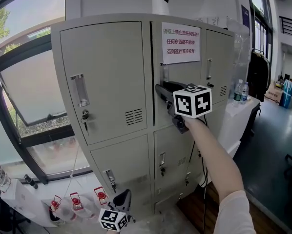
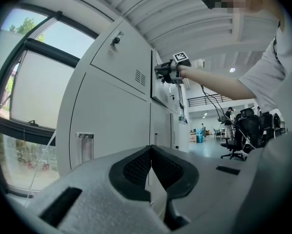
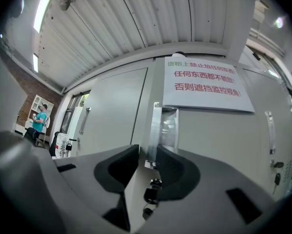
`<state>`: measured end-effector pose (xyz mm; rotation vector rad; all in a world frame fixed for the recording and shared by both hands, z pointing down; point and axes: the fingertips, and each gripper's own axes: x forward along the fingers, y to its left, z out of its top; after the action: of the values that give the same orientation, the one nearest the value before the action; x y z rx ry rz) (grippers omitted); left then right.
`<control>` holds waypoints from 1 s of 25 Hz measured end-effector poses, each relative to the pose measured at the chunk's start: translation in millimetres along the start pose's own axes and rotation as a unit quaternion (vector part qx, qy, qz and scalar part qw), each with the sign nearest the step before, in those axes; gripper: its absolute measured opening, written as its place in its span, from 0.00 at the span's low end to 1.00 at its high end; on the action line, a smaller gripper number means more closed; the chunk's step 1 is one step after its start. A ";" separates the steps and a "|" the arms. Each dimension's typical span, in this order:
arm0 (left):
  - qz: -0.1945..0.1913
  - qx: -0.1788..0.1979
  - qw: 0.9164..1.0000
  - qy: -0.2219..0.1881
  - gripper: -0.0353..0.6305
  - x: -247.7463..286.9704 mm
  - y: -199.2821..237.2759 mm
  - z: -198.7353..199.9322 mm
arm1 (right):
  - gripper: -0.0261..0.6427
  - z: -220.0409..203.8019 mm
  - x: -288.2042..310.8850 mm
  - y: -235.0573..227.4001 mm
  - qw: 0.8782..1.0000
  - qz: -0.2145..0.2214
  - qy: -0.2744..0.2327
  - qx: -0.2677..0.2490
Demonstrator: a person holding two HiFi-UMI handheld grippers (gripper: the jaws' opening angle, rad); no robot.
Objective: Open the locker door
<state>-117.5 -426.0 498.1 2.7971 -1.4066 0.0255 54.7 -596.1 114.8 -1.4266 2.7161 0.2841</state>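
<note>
My right gripper (image 3: 147, 152): jaws clenched on the chrome recessed handle (image 3: 166, 126) of the grey steel locker door (image 3: 209, 140), just below the white paper notice (image 3: 207, 84). The door looks barely ajar. I'd pull squarely and follow the hinge arc. Left gripper (image 2: 151, 150): well below the notice, jaws closed, empty.

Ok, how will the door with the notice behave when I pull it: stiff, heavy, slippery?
The door looks like thin painted sheet metal: probably stiff and fairly light, swinging rather than bending. Its smooth edge in the right claw may be slippery, so the grip could slide. The paper notice would likely tear if snagged.
</note>
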 end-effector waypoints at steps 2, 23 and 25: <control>-0.008 -0.001 1.000 0.000 0.06 3.5 -4.9 0.1 | 0.21 1.1 -9.0 0.7 1.000 0.001 0.000 -0.003; -0.103 0.006 0.995 0.002 0.06 38.3 -79.4 0.3 | 0.27 15.0 -125.8 -16.1 0.999 -0.032 -0.011 -0.021; -0.111 0.008 0.994 0.002 0.06 40.7 -86.4 1.3 | 0.27 16.3 -138.1 -19.9 0.999 -0.039 -0.012 -0.024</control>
<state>-23.9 -407.2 497.4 2.9465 -1.0910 0.0399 149.2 -492.2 115.3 -1.5263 2.6443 0.3612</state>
